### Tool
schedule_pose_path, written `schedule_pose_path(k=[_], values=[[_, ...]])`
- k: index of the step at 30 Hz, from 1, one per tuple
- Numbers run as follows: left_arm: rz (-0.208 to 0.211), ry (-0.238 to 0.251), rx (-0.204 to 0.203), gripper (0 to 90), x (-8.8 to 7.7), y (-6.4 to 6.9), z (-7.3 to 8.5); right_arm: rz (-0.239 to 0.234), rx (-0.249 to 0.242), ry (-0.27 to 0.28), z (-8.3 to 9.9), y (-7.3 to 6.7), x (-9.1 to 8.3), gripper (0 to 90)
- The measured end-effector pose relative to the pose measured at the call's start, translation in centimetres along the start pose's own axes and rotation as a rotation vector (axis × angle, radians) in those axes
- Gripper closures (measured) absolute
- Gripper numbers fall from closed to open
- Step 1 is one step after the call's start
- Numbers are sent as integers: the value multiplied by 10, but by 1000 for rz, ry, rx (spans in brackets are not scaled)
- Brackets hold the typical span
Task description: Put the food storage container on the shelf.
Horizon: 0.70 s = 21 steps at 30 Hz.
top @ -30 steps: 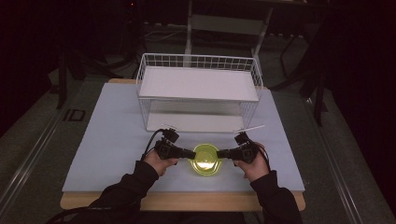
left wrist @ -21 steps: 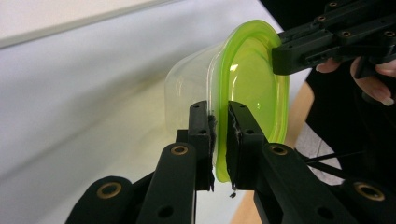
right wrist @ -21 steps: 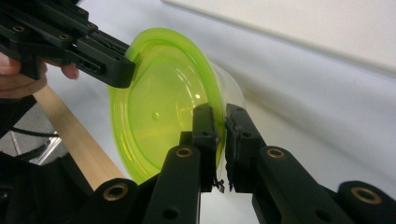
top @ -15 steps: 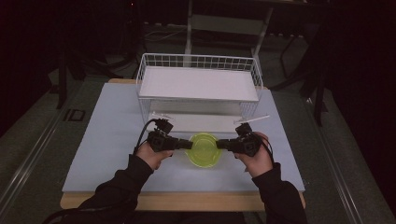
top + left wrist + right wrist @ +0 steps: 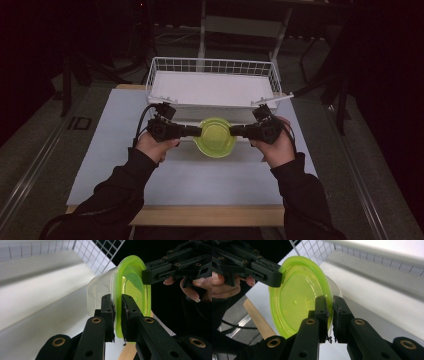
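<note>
Light, stiff, slick tub (image 5: 215, 137): my left hand-held gripper (image 5: 196, 131) and right hand-held gripper (image 5: 234, 131) nip its green lid rim at nine and three o'clock, jaws nearly closed.

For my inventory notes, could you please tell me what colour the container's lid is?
The lid is translucent lime green, clearest in the right gripper view.

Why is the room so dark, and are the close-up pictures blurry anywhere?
High view: light falls on the table alone, the room is black. Left gripper view: the green-lidded container is sharp, the wire basket soft. Right gripper view: the tool's arms at the bottom edge blur; the lid gleams.
</note>
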<state>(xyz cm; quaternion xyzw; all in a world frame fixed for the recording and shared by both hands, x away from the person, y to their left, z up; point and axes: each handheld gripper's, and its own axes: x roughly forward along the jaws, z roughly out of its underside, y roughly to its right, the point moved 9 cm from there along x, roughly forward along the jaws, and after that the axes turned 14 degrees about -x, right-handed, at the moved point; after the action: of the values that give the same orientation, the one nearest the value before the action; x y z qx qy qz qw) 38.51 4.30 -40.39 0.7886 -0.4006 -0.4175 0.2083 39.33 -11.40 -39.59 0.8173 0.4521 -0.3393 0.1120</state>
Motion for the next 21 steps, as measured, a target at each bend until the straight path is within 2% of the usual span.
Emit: schedule_pose_path(k=[2, 7, 14, 21], values=[[-2, 2, 1, 824, -2, 1, -4, 2, 0, 2, -5, 1, -1, 834], [1, 39, -2, 825, -11, 8, -24, 26, -11, 10, -28, 5, -8, 834], [-7, 89, 3, 825, -22, 19, -57, 52, -11, 28, -60, 15, -19, 833], [-17, 114, -5, 825, -21, 18, -81, 75, 1, 20, -84, 30, -22, 829]])
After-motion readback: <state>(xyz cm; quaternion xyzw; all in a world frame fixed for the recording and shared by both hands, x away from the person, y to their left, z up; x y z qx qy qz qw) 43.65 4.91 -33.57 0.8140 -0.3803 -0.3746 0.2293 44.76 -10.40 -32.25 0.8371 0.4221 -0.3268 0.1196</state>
